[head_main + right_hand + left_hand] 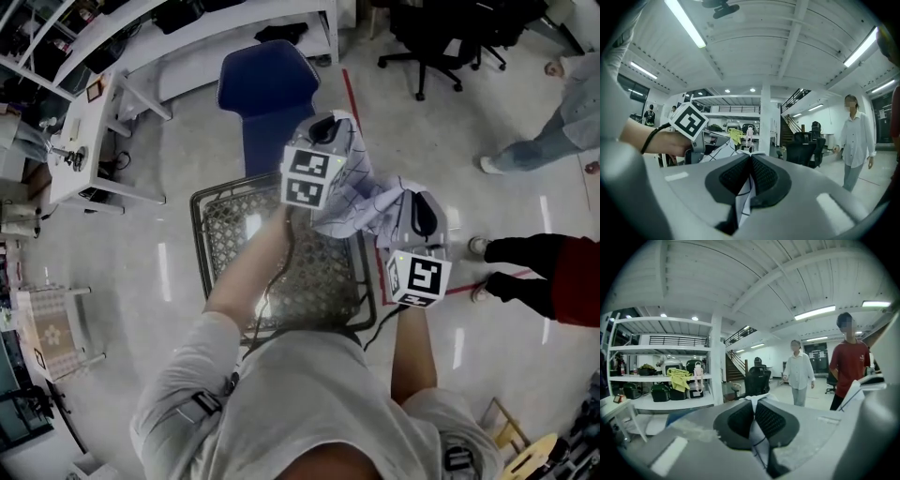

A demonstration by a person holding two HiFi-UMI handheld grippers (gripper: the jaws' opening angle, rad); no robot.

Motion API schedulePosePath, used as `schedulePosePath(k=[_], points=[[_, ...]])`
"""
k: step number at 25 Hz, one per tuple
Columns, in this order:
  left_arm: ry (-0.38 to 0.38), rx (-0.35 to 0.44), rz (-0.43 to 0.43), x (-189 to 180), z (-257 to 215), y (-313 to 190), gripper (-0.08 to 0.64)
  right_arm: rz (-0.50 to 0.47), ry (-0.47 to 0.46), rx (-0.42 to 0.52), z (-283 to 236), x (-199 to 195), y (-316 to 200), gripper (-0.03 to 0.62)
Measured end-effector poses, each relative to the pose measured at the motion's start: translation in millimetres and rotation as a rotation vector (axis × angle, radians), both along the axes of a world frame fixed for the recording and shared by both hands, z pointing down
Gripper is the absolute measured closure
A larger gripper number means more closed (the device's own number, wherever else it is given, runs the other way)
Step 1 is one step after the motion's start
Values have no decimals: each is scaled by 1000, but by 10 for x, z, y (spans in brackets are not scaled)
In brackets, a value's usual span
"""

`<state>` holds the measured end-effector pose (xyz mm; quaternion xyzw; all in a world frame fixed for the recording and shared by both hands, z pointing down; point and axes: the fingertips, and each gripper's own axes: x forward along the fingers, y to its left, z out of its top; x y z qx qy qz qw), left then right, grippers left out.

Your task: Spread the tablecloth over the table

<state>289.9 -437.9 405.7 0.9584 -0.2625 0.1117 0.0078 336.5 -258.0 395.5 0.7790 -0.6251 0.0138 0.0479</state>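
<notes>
While the left gripper (323,128) and right gripper (425,214) each clamp its edge, the bunched tablecloth (361,192) stretches between them, long axis from 10 to 4 o'clock, above the worktop's (225,225) 2 o'clock corner.

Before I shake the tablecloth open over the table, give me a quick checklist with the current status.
1. Left gripper shut on the tablecloth: ok.
2. Right gripper shut on the tablecloth: ok.
3. Cloth opened out: not ok, it is bunched between the grippers.
4. Cloth centred over the table: not ok, it is held toward the far right corner.
5. Room on the right: not ok, a bystander's legs stand close to the table.
6. Grippers hold cloth corners: cannot tell.
</notes>
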Motion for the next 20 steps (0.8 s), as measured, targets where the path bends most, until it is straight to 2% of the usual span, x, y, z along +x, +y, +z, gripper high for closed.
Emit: schedulePosePath(k=[3, 5, 7, 10, 14, 18, 20], points=[[49, 25, -107, -466, -404, -352, 537, -85, 13, 36, -190, -248, -189, 583], [81, 50, -197, -982, -678, -597, 537, -158, 10, 53, -257, -512, -358, 583], [106, 72, -306, -1689, -927, -783, 537, -238, 3, 56, -270, -878, -522, 584], [137, 104, -485, -2948, -1226, -875, 537, -379, -18, 66, -312, -1589, -747, 584], [163, 151, -695, -4165, -1289, -675, 537, -553, -45, 87, -236, -2294, -906, 583], [170, 216, -887, -5471, -1463, -157, 537, -700, -44, 67, -240, -3192, -806, 583], [176, 264, -976, -5994, -1608, 111, 537, -754, -49, 65, -239, -3501, -753, 583]])
